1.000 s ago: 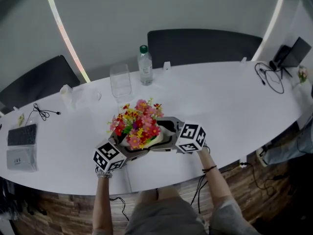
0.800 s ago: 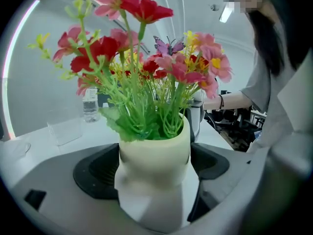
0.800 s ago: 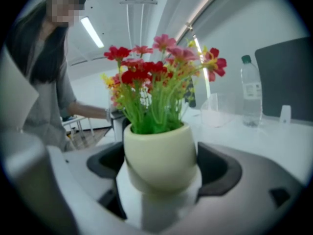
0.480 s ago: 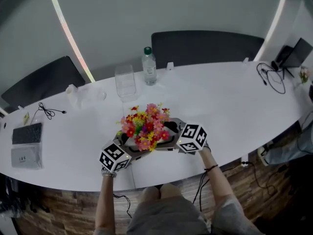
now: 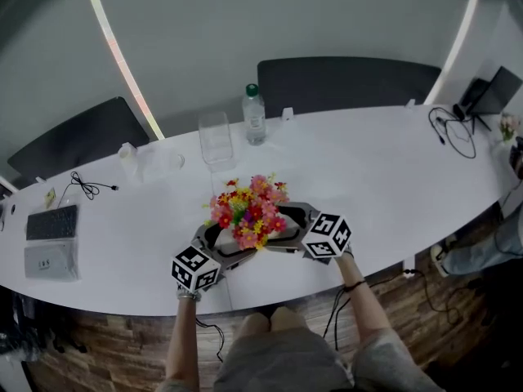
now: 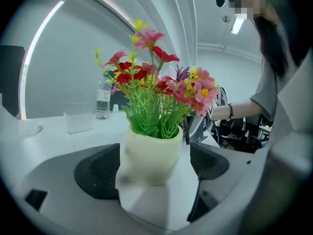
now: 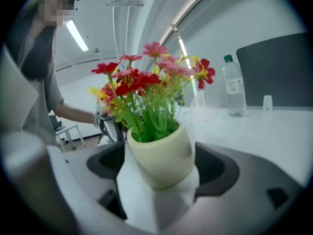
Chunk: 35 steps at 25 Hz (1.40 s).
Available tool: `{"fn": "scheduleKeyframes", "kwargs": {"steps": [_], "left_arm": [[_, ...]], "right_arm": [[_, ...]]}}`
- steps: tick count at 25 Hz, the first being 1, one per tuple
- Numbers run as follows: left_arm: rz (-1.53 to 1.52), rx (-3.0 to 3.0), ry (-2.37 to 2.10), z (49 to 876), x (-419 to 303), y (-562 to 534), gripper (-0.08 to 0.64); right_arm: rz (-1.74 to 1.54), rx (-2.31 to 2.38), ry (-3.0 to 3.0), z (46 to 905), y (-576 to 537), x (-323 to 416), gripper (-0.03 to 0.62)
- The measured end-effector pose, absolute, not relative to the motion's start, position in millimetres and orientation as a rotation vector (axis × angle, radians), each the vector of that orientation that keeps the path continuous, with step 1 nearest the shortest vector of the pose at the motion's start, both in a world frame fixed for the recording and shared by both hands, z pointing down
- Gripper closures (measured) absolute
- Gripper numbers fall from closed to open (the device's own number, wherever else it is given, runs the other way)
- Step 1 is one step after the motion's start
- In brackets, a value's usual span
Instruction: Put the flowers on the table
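A cream pot [image 6: 151, 155] of red, pink and yellow flowers [image 5: 249, 211] stands on the white table [image 5: 384, 178] near its front edge. The blooms hide the pot in the head view. My left gripper [image 5: 233, 243] reaches in from the lower left. In the left gripper view, my left gripper [image 6: 156, 163] is open, with a narrow gap on each side of the pot. My right gripper [image 5: 278, 229] comes in from the right. In the right gripper view, the pot [image 7: 161, 155] leans a little, and my right gripper [image 7: 161, 165] presses both pads against it.
Behind the flowers stand a clear glass container [image 5: 216, 137] and a water bottle [image 5: 254, 114]. A keyboard [image 5: 51, 223] and a cable [image 5: 90, 188] lie at the left, and more cables [image 5: 453, 129] and a dark device [image 5: 489, 88] at the far right. Dark chairs [image 5: 343, 80] line the far side.
In the head view, the flowers and both grippers have drifted slightly right and toward the near edge. The two grippers still flank the pot.
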<state>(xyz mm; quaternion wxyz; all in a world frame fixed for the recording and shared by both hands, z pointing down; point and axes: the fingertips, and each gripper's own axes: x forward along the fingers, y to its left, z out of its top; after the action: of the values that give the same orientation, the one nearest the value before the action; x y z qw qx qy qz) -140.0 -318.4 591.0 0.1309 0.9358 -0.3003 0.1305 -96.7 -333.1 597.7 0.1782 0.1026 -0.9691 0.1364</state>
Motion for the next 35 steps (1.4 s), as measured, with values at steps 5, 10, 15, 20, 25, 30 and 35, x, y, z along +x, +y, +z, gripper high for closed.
{"fn": "scheduleKeyframes", "kwargs": {"steps": [5, 10, 15, 20, 25, 30, 35], "left_arm": [[0.275, 2.662, -0.923, 583, -145, -314, 0.104], [0.256, 2.634, -0.938, 577, -145, -303, 0.122], [0.238, 2.611, -0.954, 571, -139, -289, 0.148], [0.223, 2.609, -0.947, 560, -129, -274, 0.184], [0.194, 2.626, -0.948, 542, -120, -263, 0.247], [0.175, 2.643, -0.948, 529, -113, -253, 0.309], [0.178, 2.658, -0.940, 523, -107, -239, 0.351]], "right_arm": [[0.393, 0.358, -2.743, 592, -329, -89, 0.136], [0.424, 0.429, -2.755, 582, -323, -81, 0.142], [0.469, 0.476, -2.778, 573, -312, -76, 0.249], [0.478, 0.476, -2.801, 557, -296, -75, 0.317], [0.486, 0.492, -2.841, 539, -284, -75, 0.397], [0.494, 0.500, -2.872, 526, -273, -73, 0.444], [0.497, 0.504, -2.899, 520, -257, -71, 0.480]]}}
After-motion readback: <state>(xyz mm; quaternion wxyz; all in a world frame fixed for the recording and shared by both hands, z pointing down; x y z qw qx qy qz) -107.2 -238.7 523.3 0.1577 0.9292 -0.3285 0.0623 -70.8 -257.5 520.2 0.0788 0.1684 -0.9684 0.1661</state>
